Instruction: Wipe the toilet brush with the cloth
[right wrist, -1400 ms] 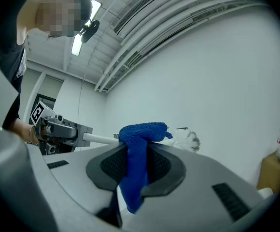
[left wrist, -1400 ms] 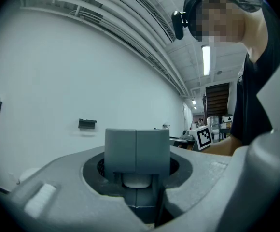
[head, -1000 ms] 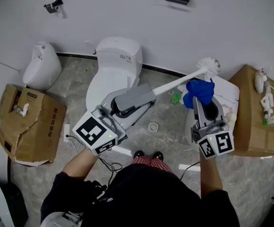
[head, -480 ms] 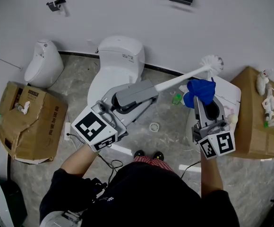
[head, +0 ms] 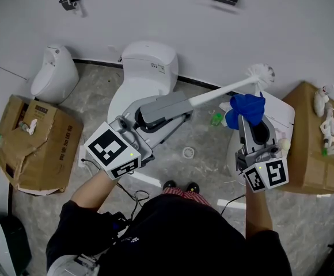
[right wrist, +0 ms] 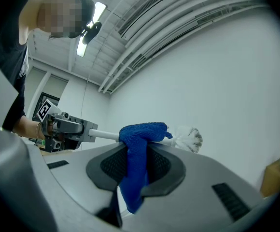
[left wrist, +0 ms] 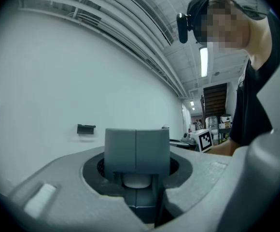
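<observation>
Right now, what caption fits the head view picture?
Left hand-held gripper holds the toilet brush; right hand-held gripper drapes the blue cloth over it.

Toilet (head: 147,68) against wall (head: 155,16), urinal (head: 53,76) left of it, cloth (head: 246,109) draped over toilet brush (head: 221,91) right of toilet

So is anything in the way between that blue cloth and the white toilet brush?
Nothing visible. The blue fabric cloth, pinched in the right gripper, already drapes over the thin shaft of the white plastic toilet brush, just behind the bristles; the left gripper holds its handle.
</observation>
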### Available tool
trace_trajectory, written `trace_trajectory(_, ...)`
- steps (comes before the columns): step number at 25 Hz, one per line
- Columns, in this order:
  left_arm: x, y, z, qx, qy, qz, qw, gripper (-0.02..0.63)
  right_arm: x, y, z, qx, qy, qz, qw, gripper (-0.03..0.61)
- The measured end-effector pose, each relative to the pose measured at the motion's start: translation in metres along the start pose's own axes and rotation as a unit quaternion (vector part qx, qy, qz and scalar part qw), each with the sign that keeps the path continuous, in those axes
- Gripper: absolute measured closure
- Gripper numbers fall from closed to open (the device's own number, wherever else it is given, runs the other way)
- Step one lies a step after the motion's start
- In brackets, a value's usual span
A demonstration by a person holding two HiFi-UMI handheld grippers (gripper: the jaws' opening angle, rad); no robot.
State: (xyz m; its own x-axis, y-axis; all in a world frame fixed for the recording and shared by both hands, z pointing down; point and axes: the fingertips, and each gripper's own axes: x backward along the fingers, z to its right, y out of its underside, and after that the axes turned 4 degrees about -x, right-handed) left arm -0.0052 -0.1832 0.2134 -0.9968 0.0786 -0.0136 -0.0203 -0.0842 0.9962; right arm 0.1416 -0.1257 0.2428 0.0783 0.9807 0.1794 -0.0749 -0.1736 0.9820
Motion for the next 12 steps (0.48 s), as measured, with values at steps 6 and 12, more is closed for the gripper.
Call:
trace_trajectory(6, 0.0005, -0.0037, -0.0003, 0.004, -0.002, 0.002, 1.0000, 0.459, 0.0029, -0.0030, 0.0017, 0.000, -0.006, 0.004, 1.000, 0.499)
trace_trajectory(12, 0.0085, -0.0002, -0.0027, 0.013, 0.006, -0.006, 0.9999, 0.459, 0.0029, 0.0014, -0.0054, 0.003, -0.006, 0.000, 1.000, 0.498)
